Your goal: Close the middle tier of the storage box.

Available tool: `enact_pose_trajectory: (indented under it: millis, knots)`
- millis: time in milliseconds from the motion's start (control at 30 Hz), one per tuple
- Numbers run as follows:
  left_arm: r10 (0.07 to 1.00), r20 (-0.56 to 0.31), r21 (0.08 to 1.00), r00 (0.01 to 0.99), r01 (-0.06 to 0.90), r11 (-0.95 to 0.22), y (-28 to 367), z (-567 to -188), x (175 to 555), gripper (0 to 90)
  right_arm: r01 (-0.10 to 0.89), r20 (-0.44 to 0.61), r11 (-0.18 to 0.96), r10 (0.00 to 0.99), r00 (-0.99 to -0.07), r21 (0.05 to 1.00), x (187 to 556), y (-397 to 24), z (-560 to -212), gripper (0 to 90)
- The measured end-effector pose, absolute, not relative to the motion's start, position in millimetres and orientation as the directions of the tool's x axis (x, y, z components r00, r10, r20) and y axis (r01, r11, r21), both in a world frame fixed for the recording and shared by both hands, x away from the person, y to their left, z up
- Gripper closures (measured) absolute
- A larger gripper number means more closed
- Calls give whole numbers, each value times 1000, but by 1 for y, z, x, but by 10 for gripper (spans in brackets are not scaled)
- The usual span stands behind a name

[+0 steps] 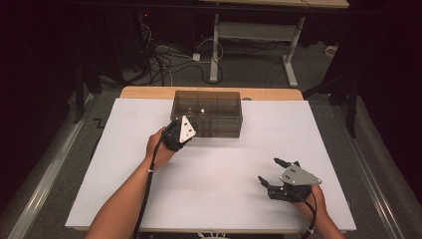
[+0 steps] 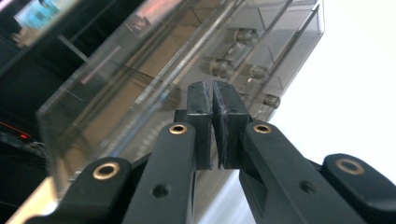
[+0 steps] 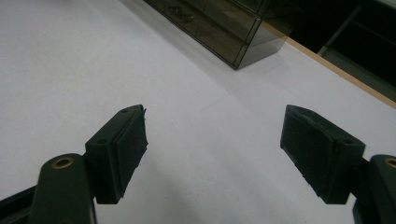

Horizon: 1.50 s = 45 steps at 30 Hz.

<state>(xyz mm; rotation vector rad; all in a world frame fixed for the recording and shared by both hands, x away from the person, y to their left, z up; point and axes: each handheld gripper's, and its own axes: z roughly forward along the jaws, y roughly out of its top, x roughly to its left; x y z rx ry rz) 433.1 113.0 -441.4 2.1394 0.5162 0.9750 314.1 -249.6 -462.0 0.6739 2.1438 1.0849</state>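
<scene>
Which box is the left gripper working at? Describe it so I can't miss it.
On the white table top, look to the far edge, near the middle. There stands a smoky see-through plastic drawer box, with the left gripper at its front left corner. It is the one boxy, tinted thing on the sheet; the right gripper hangs well apart from it.

No readable text, label, brand, number or sign anywhere, none on the smoky clear plastic box [image 1: 207, 113], none on the white table top [image 1: 214, 169]

Lab: cable tangle [image 1: 161, 62] on floor; adjustable desk [image 1: 259, 30]; white-covered table [image 1: 209, 199]
</scene>
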Motion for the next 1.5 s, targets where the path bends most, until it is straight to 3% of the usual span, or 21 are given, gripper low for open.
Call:
enact_pose_trajectory:
  millis: [233,533,600,667,900,1500]
  knots:
    - [610,513,749,604,32,-661,118,-429,429,776,171,-271,502,687,-675,848,315,-250,-461,237]
    - [633,489,780,600,25,-626,116,-425,429,548,170,-283,528,667,-689,832,315,-248,-465,237]
    - [653,495,783,573,32,-621,114,-426,429,430,173,-278,524,669,-689,834,316,-247,-465,238]
    - [663,493,792,563,25,-610,112,-425,428,366,171,-275,522,668,-691,836,316,-247,-465,237]
    - [662,480,801,576,20,-599,106,-425,425,218,173,-274,506,687,-673,845,314,-247,-462,206]
    - [654,495,799,572,-5,-601,107,-419,415,188,191,-276,509,701,-658,839,315,-241,-466,167]
